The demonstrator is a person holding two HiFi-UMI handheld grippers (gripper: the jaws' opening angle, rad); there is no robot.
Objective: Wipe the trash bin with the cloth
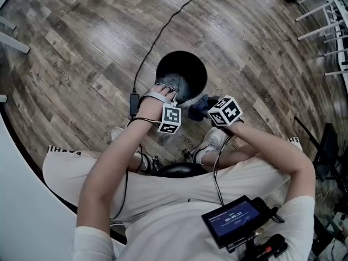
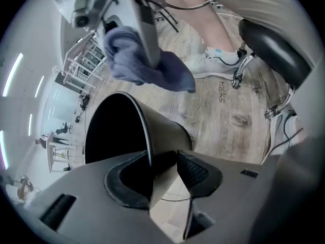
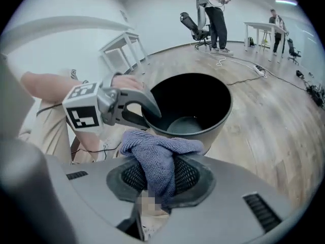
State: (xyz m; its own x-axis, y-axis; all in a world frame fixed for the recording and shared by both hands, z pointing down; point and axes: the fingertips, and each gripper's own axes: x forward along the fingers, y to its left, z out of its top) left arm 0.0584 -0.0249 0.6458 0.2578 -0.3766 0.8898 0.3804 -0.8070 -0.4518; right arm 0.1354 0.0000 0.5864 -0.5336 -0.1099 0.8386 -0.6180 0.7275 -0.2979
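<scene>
A round black trash bin [image 1: 163, 64] stands on the wood floor in front of my feet. My left gripper [image 1: 166, 91] sits on its near rim. In the left gripper view the bin's wall [image 2: 162, 131] passes between the jaws of my left gripper [image 2: 162, 172], which stands open with a dark gap on the inner side. My right gripper [image 1: 200, 109] hangs just right of the bin, above the floor, shut on a bunched blue cloth [image 3: 157, 156]. The cloth [image 2: 137, 60] hangs clear of the bin's wall. The bin's inside [image 3: 188, 100] looks empty.
A black cable [image 1: 163, 31] runs across the floor behind the bin. A black stool seat [image 1: 179, 170] and white shoes [image 1: 212, 140] lie close below the grippers. White furniture legs [image 1: 326, 15] stand far right. People [image 3: 213, 14] are across the room.
</scene>
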